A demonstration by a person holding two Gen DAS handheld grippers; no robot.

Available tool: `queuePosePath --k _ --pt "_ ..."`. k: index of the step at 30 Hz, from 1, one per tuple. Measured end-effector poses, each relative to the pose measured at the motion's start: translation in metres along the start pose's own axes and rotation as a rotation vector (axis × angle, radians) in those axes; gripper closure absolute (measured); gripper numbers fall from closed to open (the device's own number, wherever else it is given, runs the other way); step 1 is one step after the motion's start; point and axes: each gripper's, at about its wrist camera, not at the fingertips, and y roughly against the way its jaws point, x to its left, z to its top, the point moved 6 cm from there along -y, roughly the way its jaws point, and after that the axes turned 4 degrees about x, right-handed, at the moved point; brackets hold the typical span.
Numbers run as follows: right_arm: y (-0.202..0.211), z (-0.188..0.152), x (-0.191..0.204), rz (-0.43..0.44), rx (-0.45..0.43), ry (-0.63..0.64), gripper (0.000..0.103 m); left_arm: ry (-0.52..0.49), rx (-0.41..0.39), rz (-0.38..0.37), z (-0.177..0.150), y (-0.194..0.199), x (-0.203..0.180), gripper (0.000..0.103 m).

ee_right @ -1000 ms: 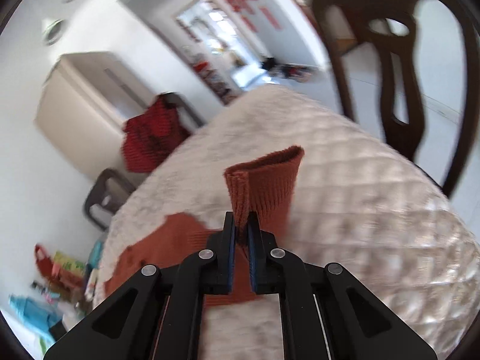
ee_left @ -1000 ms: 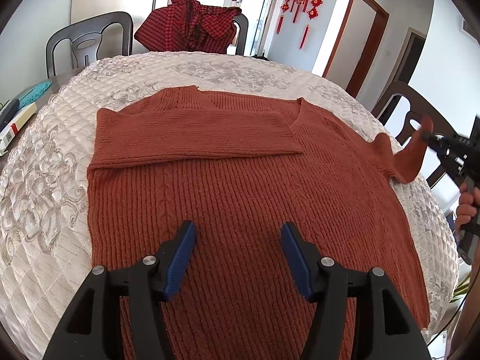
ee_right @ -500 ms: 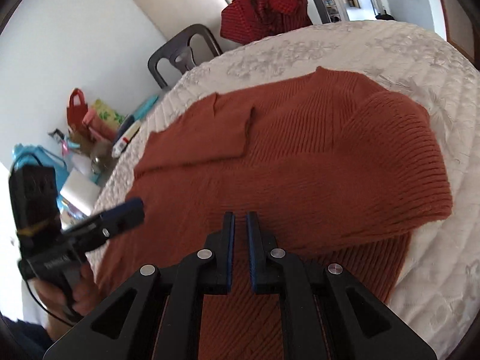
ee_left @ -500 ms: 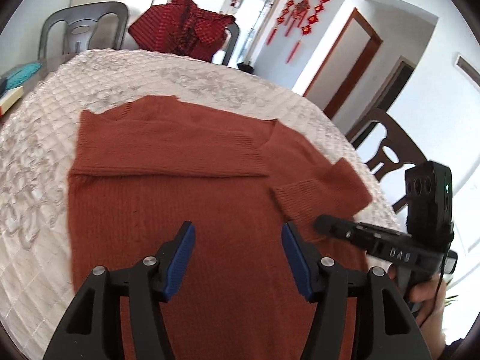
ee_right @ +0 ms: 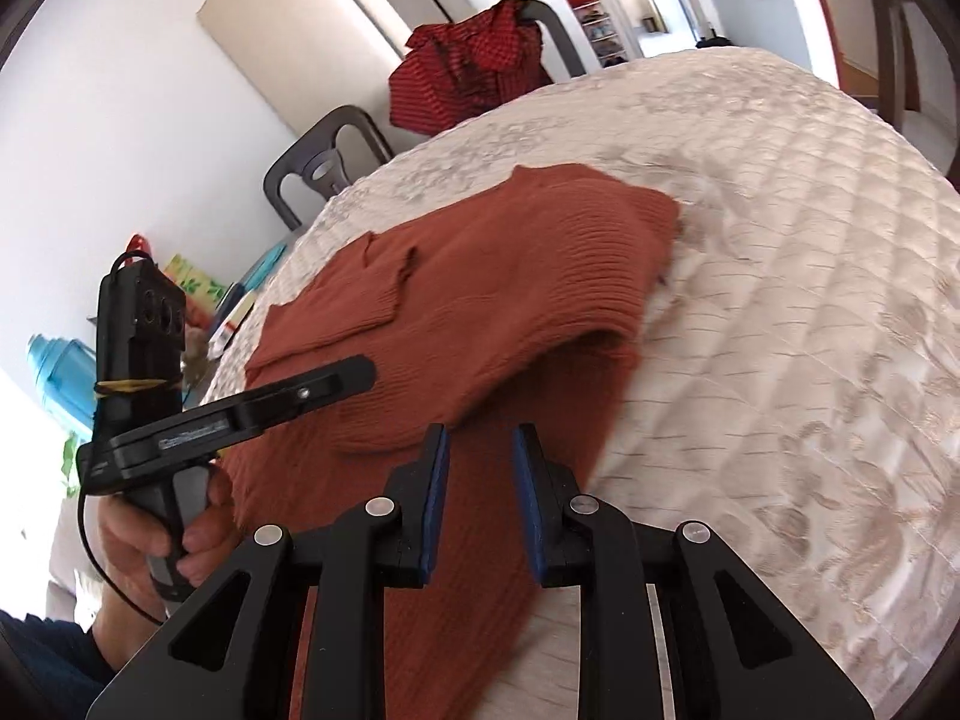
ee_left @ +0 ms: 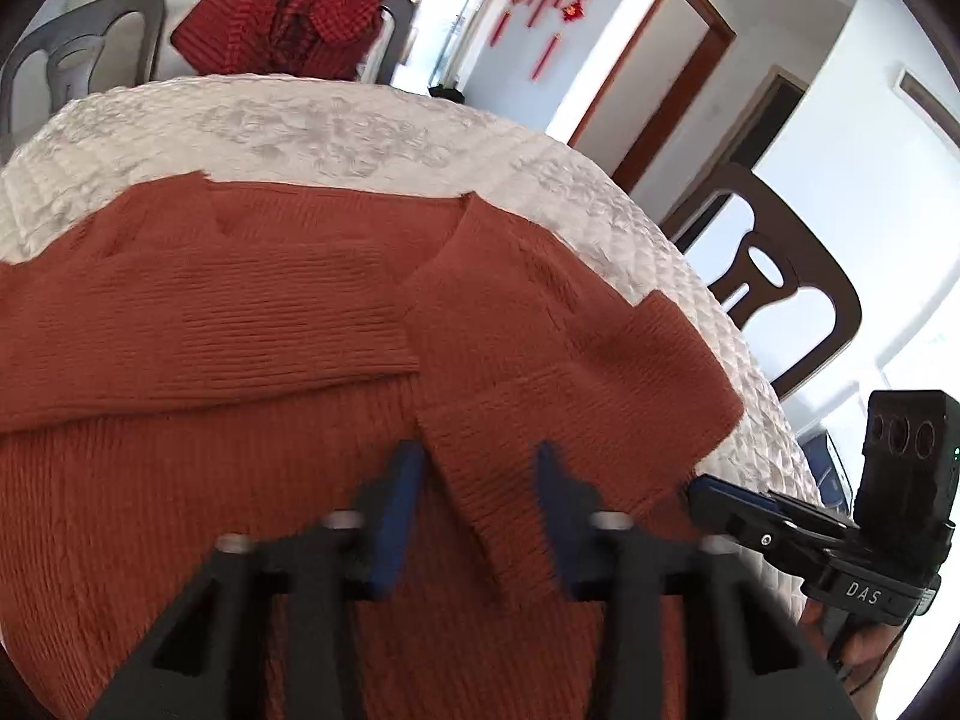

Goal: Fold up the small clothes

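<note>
A rust-orange knit sweater (ee_left: 240, 360) lies flat on the quilted white table cover (ee_left: 360, 132); both sleeves are folded across its body. It also shows in the right wrist view (ee_right: 480, 312). My left gripper (ee_left: 474, 498) is open, low over the folded right sleeve's cuff (ee_left: 510, 456). My right gripper (ee_right: 477, 474) is open and empty, just off the cuff near the sweater's right edge; it shows in the left wrist view (ee_left: 708, 489). The left gripper shows in the right wrist view (ee_right: 354, 372), over the sweater's body.
A red checked garment (ee_left: 288, 18) hangs on a chair at the table's far side. A dark wooden chair (ee_left: 774, 276) stands at the right. Grey chair (ee_right: 324, 168), bags and a blue bottle (ee_right: 60, 372) sit at the left.
My right gripper carried the right sleeve across the sweater's body, let it go and opened. My left gripper moved forward and lower toward the folded cuff.
</note>
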Motion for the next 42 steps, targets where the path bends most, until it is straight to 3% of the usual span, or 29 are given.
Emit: queuePosePath --k 2,3,5,11,15,19,22,29,33,38,40,42 --pt "0.001 0.002 -0.002 0.001 -0.006 0.002 0.08 -0.005 0.003 0.016 0.001 0.0 0.0 0.097" --pt "0.0 0.004 -0.002 0.003 -0.007 0.002 0.08 -0.012 -0.003 0.008 0.003 0.001 -0.002 0.098" --pt "-0.002 0.006 -0.002 0.008 -0.01 0.005 0.08 -0.014 -0.019 -0.028 0.011 0.008 -0.005 0.098" --pt "-0.005 0.015 0.002 0.012 -0.02 0.025 0.08 -0.094 -0.139 -0.023 0.056 0.045 -0.009 0.098" --pt "-0.008 0.022 0.003 -0.001 -0.028 0.036 0.08 -0.054 -0.112 0.014 0.071 0.036 0.021 0.098" --pt "-0.018 0.021 -0.004 -0.027 -0.001 0.022 0.08 0.005 -0.05 0.075 0.065 0.011 0.058 0.098" --pt "-0.023 0.021 -0.007 -0.025 0.013 0.011 0.08 0.033 -0.02 0.081 0.057 0.001 0.073 0.098" --pt "-0.019 0.023 -0.004 -0.043 0.018 0.029 0.08 0.02 -0.069 0.099 0.061 0.016 0.07 0.096" --pt "-0.001 0.032 0.006 -0.018 -0.057 0.059 0.08 0.011 -0.149 0.124 0.065 0.042 0.067 0.096" --pt "-0.016 0.041 -0.007 -0.097 -0.036 0.048 0.081 -0.029 -0.078 0.116 0.051 0.021 0.058 0.096" --pt "-0.026 0.038 -0.016 -0.143 -0.003 0.035 0.088 -0.042 -0.018 0.135 0.039 0.005 0.06 0.096" --pt "-0.023 0.038 -0.017 -0.145 0.003 0.04 0.088 -0.071 -0.042 0.146 0.036 0.007 0.058 0.096"
